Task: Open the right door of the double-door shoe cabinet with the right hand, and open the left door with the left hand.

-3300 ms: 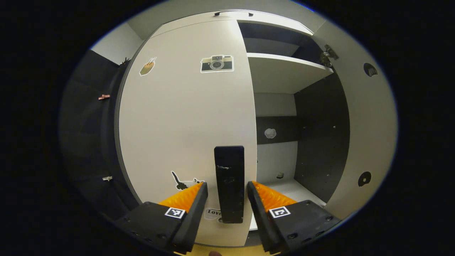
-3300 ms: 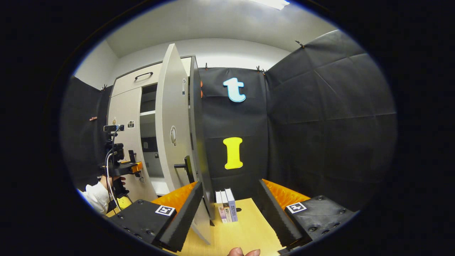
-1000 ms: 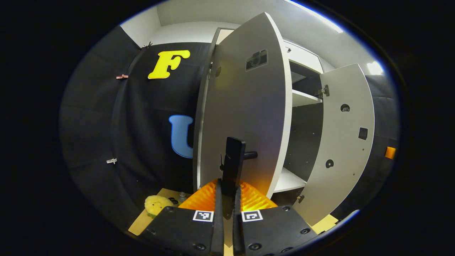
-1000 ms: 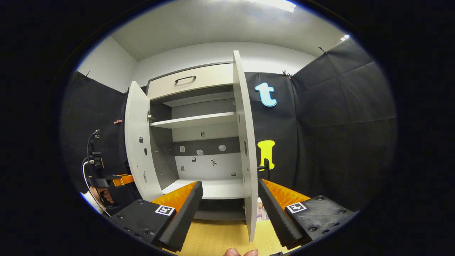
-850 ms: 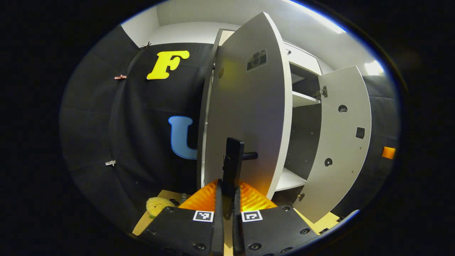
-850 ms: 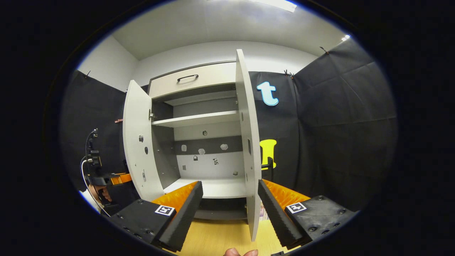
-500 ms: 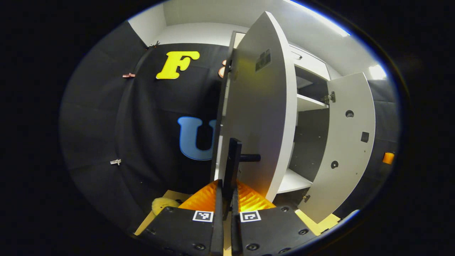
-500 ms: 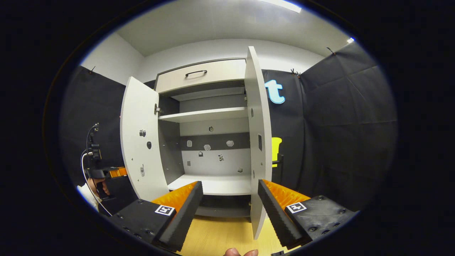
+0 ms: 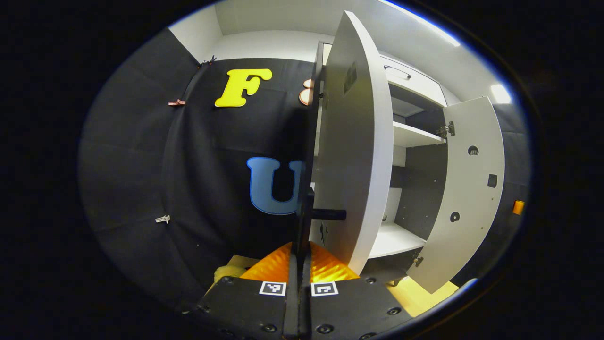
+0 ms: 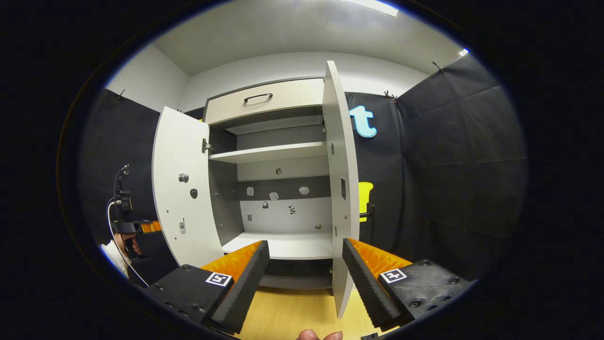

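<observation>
The shoe cabinet (image 10: 269,153) stands with both doors swung out. In the left gripper view, my left gripper (image 9: 298,264) is shut on the black bar handle (image 9: 305,215) of the left door (image 9: 354,141), which I see almost edge-on. The right door (image 9: 472,189) hangs open beyond it. In the right gripper view, my right gripper (image 10: 304,269) is open and holds nothing. It faces the cabinet from a short way back, with the right door (image 10: 340,189) edge-on between its fingers but farther off. The left door (image 10: 181,189) is at the left, and a hand holds the left gripper (image 10: 137,227) behind it.
The cabinet stands on a wooden tabletop (image 10: 283,316). Above the doors is a drawer (image 10: 264,101) with a dark handle. A yellow plush toy (image 9: 226,272) lies on the table left of the left door. Black cloth walls close in on both sides.
The left door has swung wider, with my left gripper still shut on its handle. My right gripper has stayed open and has turned from the right door's outer side to face the cabinet.
</observation>
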The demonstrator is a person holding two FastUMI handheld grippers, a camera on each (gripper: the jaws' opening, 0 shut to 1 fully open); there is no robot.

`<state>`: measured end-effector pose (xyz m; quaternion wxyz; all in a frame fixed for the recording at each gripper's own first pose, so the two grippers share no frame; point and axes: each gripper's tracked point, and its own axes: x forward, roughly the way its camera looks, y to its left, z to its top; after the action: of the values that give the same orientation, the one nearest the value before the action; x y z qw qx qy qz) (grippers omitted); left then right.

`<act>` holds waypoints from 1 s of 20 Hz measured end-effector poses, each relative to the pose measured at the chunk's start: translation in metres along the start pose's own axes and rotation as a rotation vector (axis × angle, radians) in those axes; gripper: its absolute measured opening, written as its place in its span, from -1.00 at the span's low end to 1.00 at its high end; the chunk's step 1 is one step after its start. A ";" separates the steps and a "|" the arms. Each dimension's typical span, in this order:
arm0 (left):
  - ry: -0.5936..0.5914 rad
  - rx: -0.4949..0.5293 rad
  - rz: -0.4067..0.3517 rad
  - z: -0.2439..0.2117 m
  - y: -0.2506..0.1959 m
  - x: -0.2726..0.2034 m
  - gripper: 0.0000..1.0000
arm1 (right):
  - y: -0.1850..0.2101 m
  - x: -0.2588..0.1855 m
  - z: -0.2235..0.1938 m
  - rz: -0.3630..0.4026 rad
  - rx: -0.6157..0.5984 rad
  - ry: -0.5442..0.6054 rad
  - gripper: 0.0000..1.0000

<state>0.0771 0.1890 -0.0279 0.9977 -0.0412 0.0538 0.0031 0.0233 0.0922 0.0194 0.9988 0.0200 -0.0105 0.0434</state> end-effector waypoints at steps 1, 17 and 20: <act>0.001 0.004 0.001 0.001 0.001 0.000 -0.89 | 0.000 0.000 0.000 -0.005 0.000 0.000 0.96; 0.013 0.043 0.078 -0.012 -0.008 -0.086 0.22 | -0.002 0.002 -0.003 -0.004 0.026 0.004 0.96; -0.011 0.055 0.069 -0.007 -0.025 -0.100 0.82 | -0.011 0.004 -0.003 -0.023 0.030 0.006 0.96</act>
<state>-0.0224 0.1630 -0.0225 0.9980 -0.0121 0.0499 0.0364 0.0282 0.0817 0.0164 0.9989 0.0347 -0.0068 0.0322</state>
